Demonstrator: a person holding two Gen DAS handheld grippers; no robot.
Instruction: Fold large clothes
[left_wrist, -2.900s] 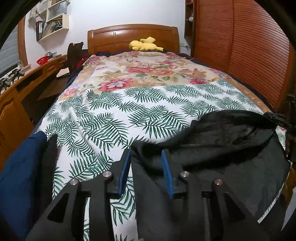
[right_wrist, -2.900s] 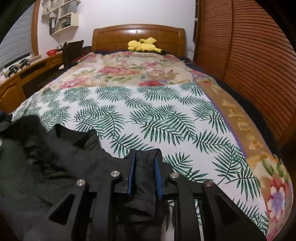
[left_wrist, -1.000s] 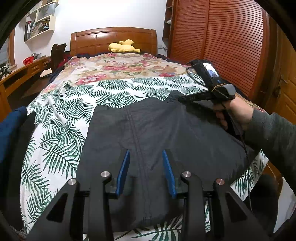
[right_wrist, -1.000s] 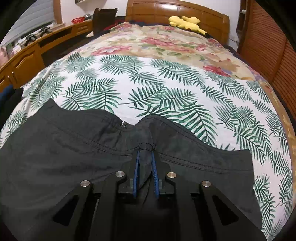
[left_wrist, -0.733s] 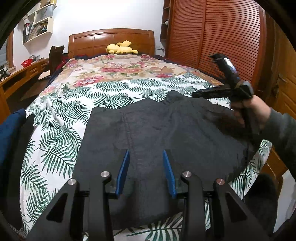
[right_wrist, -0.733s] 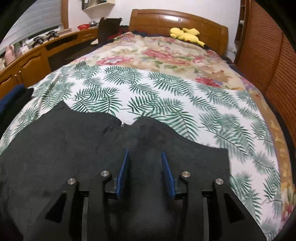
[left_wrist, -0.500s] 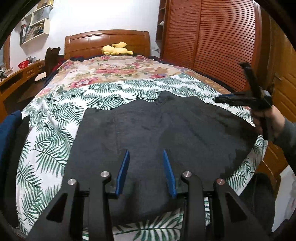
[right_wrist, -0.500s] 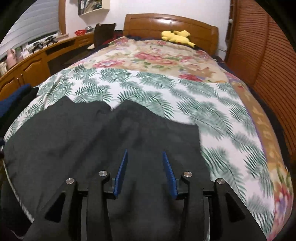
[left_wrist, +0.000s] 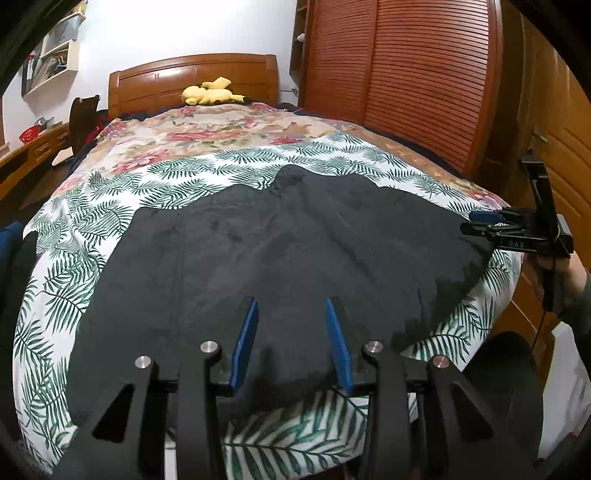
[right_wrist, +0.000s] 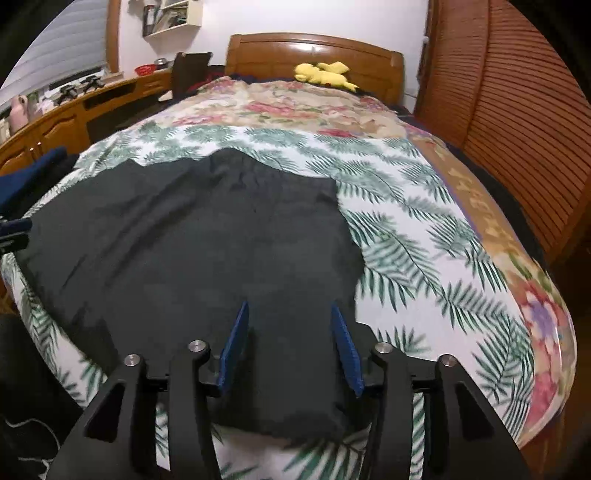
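Moved: right tool (right_wrist: 288, 347) let go of the black trousers (left_wrist: 280, 266), backed off, jaws just opening.
Trousers: flat on bed (left_wrist: 92, 206), lying crosswise.
Left tool (left_wrist: 291, 343): half-wide, empty.

The big garment (left_wrist: 280, 251) is plain black, maybe charcoal, no print on it at all. The sheet (left_wrist: 74, 280) under it is white with dark green palm fronds all over. Further up the bed, the quilt (left_wrist: 207, 129) goes cream with pink and red flowers, and in the right wrist view it has a tan border (right_wrist: 487, 221) with a thin purple stripe. The plush toy (left_wrist: 208, 95) by the reddish-brown headboard (left_wrist: 184, 79) is bright yellow. The slatted wardrobe doors (left_wrist: 406, 74) are reddish-brown too. Each hand-held gripper, left (left_wrist: 290, 343) and right (right_wrist: 288, 347), is black with blue pads.
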